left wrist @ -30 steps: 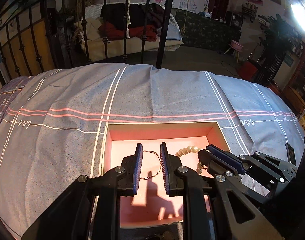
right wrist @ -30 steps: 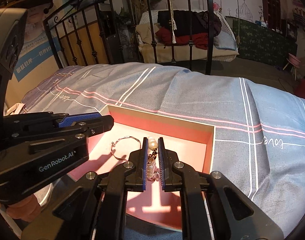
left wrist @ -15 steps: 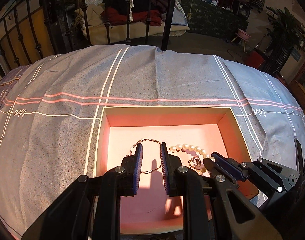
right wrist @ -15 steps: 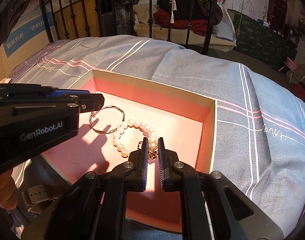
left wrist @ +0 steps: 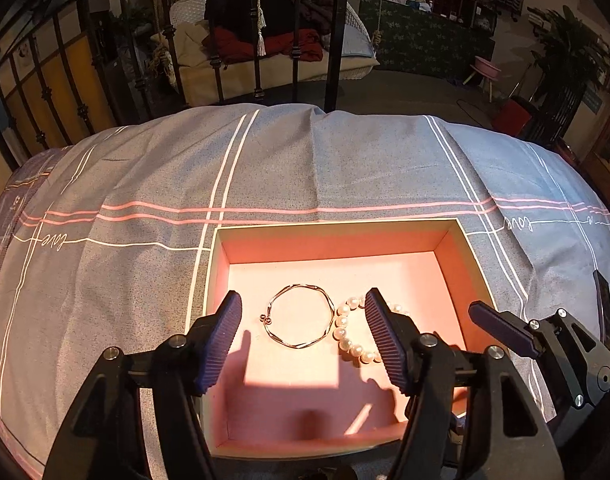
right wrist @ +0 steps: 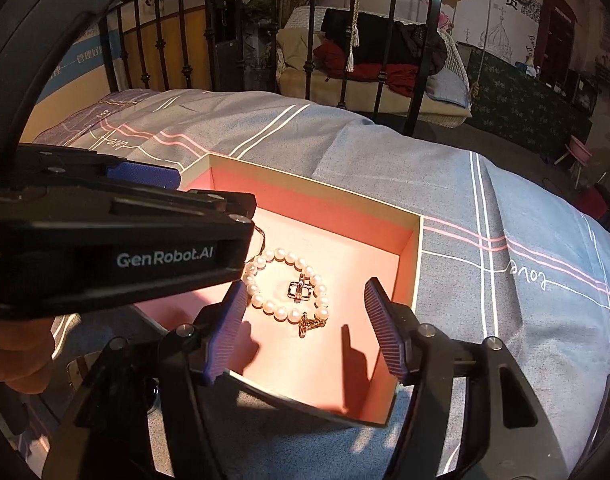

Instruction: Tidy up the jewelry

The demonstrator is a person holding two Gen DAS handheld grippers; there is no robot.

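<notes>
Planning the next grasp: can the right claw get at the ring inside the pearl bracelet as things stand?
Probably yes. The right claw is open and empty, just short of the ring, nothing covering it. The ring lies inside the pearl bracelet, so closing may catch beads. The left claw sits off to the side.

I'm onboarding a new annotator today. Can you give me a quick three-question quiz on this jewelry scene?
1. True or false: the thin wire bangle lies inside the pink-lined box.
2. What sits inside the loop of the pearl bracelet? A) a small gold ring B) a coin C) nothing
3. The left gripper and right gripper have just been opening; do either one's jaws press on any jewelry?

Key:
1. True.
2. A, the small gold ring.
3. No: both stand open, with nothing pressed between the jaws.
</notes>
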